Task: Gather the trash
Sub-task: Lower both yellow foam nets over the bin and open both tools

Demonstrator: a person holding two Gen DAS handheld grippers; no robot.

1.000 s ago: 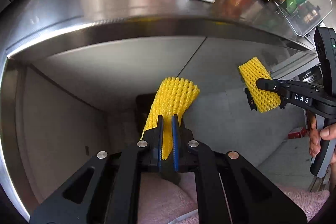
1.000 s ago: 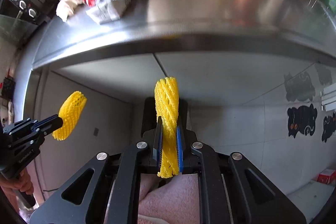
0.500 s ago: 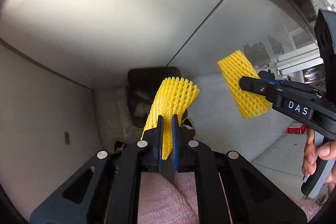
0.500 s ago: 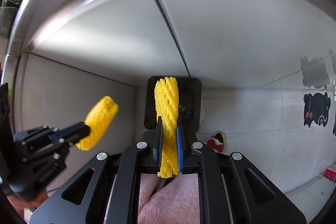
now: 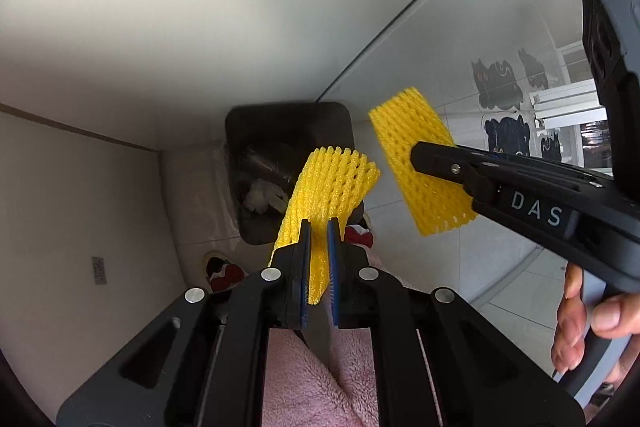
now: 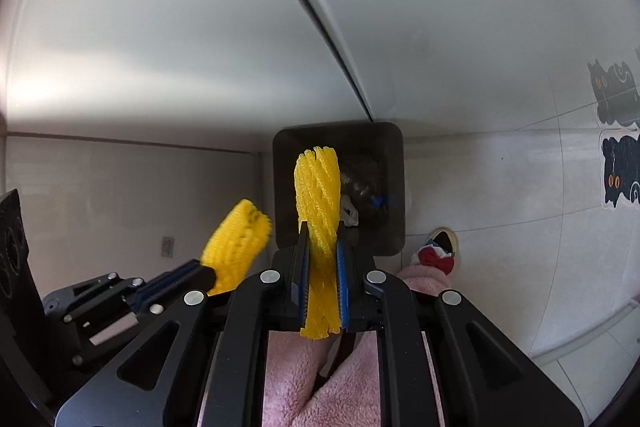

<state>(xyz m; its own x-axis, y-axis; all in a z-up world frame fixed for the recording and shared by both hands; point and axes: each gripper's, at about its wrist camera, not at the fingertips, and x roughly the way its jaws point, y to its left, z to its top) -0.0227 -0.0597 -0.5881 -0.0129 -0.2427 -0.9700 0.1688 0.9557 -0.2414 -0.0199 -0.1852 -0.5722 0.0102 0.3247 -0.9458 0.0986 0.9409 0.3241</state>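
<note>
My left gripper (image 5: pixel 318 227) is shut on a yellow foam fruit net (image 5: pixel 328 183). My right gripper (image 6: pixel 323 231) is shut on a second yellow foam net (image 6: pixel 318 187). Both hang above a dark square trash bin (image 5: pixel 260 131) on the floor, also in the right wrist view (image 6: pixel 394 187), with a plastic bottle and white scraps inside. The right gripper with its net (image 5: pixel 420 163) shows to the right in the left wrist view. The left gripper with its net (image 6: pixel 236 239) shows to the left in the right wrist view.
Grey cabinet doors (image 6: pixel 160 27) rise behind the bin. The floor is pale tile (image 6: pixel 500 187) with black cat stickers (image 6: pixel 618 171) at the right. Slippered feet (image 6: pixel 436 253) and pink trouser legs (image 6: pixel 320 387) are just below the grippers.
Both grippers have tilted down from the steel counter edge toward the floor. The bin has come into view below them and grown larger. Both nets stay gripped.
</note>
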